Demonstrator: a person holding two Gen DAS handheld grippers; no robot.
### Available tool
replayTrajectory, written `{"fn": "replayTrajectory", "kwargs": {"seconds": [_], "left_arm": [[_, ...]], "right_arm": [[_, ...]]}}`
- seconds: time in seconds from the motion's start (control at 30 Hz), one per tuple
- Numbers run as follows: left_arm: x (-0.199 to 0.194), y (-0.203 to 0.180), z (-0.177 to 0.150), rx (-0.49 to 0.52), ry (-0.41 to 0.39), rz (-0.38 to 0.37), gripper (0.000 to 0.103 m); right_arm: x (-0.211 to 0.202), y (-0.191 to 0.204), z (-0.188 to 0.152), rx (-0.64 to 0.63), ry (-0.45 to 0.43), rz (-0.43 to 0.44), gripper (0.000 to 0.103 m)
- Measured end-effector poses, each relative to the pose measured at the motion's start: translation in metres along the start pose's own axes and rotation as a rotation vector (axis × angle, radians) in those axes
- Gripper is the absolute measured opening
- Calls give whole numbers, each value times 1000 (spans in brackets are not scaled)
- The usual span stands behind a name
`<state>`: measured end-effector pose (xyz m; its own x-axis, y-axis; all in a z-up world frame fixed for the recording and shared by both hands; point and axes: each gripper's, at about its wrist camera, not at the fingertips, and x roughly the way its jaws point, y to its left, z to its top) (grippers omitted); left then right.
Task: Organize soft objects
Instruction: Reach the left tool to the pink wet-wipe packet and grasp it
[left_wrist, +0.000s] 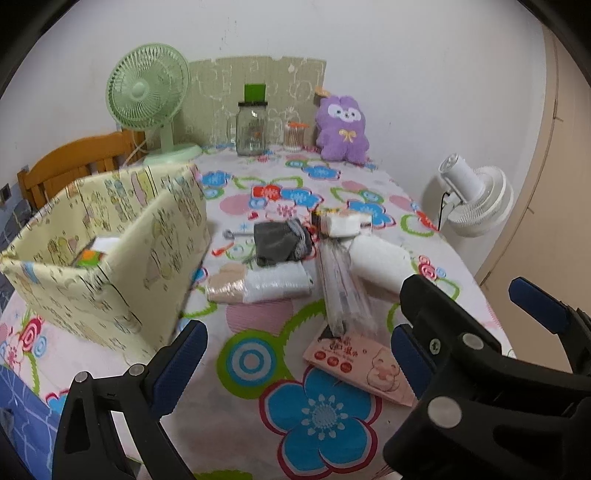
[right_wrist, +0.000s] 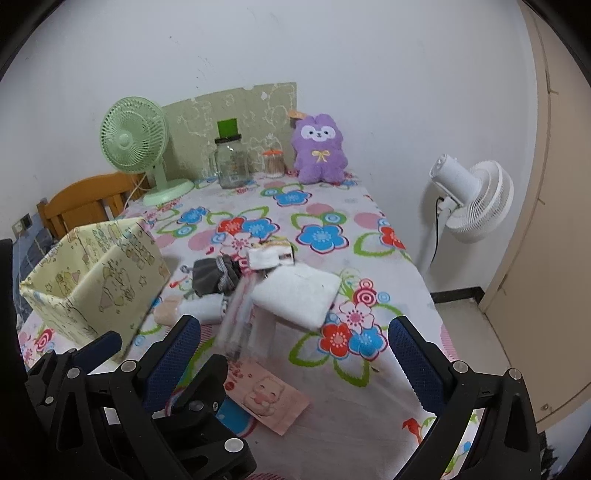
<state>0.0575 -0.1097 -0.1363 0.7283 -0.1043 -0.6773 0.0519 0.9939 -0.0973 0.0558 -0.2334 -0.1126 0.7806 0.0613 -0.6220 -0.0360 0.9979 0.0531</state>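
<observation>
Both grippers, left (left_wrist: 295, 365) and right (right_wrist: 295, 365), hang wide open; only the left view peeks inside the yellow box (left_wrist: 110, 236).

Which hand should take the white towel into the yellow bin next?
Probably right. The right tongs are open and point almost straight at the white towel. The left tongs, also open, sit nearer the yellow bin, with the towel off to their right.

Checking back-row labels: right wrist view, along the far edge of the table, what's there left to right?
Green fan → glass jar with green-topped lid → small orange-lidded container → purple plush. The white fan stands off the table, farther right.
</observation>
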Motion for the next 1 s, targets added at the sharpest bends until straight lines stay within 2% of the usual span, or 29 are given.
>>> {"fn": "replayTrajectory", "kwargs": {"seconds": [0.43, 1.0], "left_arm": [[22, -21, -9, -15, 61, 17, 101], [51, -46, -17, -45, 112, 55, 100]], "right_arm": [[19, -26, -10, 19, 57, -7, 103], [41, -56, -16, 29, 115, -92, 103]]}}
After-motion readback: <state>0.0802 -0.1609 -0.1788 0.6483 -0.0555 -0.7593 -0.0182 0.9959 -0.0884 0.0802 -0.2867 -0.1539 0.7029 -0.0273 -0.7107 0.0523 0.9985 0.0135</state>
